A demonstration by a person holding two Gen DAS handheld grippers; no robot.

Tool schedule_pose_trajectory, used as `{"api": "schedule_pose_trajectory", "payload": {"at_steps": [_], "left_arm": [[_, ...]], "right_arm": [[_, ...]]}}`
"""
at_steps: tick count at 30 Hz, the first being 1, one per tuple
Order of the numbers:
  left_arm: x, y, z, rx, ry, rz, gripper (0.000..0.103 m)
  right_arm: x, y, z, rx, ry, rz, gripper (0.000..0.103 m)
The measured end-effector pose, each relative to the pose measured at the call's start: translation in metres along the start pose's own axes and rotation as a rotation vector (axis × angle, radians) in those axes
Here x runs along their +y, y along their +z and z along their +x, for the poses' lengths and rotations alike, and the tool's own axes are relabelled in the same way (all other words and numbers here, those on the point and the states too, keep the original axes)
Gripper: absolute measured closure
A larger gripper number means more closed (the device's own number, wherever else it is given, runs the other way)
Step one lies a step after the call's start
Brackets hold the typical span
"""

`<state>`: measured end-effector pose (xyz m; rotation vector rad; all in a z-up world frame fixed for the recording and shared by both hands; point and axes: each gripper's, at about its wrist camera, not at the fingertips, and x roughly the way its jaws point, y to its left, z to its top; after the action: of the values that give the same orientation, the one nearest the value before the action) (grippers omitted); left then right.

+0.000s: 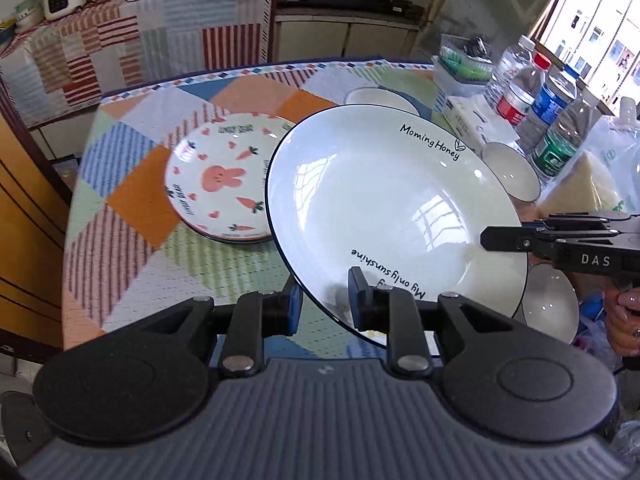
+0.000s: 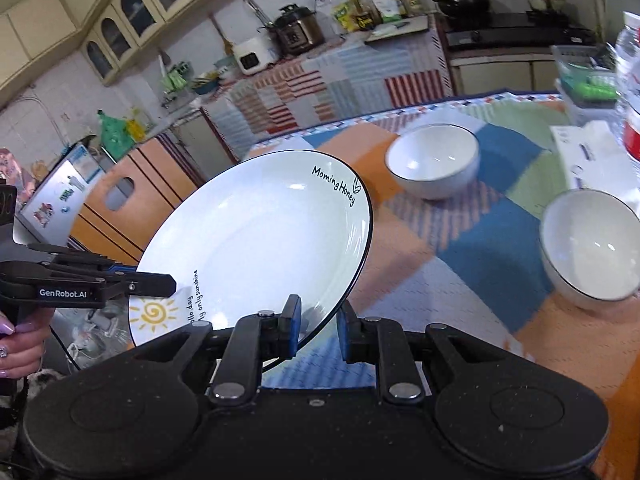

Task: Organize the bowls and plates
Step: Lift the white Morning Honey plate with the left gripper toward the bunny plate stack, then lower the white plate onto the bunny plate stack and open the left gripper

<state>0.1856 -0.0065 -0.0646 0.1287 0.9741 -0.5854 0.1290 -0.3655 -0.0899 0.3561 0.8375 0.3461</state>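
Note:
A large white plate [image 1: 384, 200] with a dark rim and black lettering hangs tilted above the table, held from two sides. My left gripper [image 1: 326, 302] is shut on its near rim, one pad above and one below. My right gripper [image 1: 486, 238] comes in from the right and pinches the plate's right edge. In the right wrist view the plate [image 2: 260, 240] is clamped between my right gripper's [image 2: 318, 324] pads, and the left gripper [image 2: 171, 282] grips its left rim by a sun drawing. A rabbit-and-carrot plate [image 1: 218, 184] lies on a short stack to the left.
White bowls stand on the patchwork tablecloth [image 1: 132, 200]: a far one [image 2: 434, 160], one on the right [image 2: 588, 244], and another under the plate's right edge [image 1: 550, 308]. Water bottles [image 1: 524, 88] and a white box [image 1: 476, 120] crowd the right side. A person's hand [image 2: 20, 344] holds the left gripper.

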Motion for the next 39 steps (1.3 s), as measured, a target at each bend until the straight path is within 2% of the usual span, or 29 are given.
{"api": "schedule_pose_trajectory", "payload": {"at_steps": [5,11,18,20,28,32,39], "left_arm": [[0.020,0.010,-0.005,-0.034,0.012,-0.038,0.082],[0.051,0.025,0.009,-0.062,0.035,-0.106,0.081],[0.088,0.041,0.044,-0.042,0.069,-0.161,0.081],[0.097,0.043,0.054,-0.027,0.053,-0.165,0.081],[0.128,0.043,0.096,0.041,0.059,-0.218,0.081],[0.147,0.031,0.108,0.041,0.026,-0.279,0.081],[0.158,0.026,0.116,0.024,0.033,-0.291,0.082]], "right_arm": [[0.015,0.017,0.010,-0.004,0.017,-0.030,0.080],[0.025,0.052,0.036,0.021,0.035,-0.096,0.079],[0.024,0.085,0.090,0.086,0.044,-0.119,0.079],[0.021,0.092,0.105,0.120,0.050,-0.116,0.079],[0.012,0.090,0.152,0.189,0.041,-0.074,0.079],[0.013,0.090,0.169,0.202,0.033,-0.071,0.079],[0.021,0.085,0.185,0.216,0.004,-0.061,0.079]]}}
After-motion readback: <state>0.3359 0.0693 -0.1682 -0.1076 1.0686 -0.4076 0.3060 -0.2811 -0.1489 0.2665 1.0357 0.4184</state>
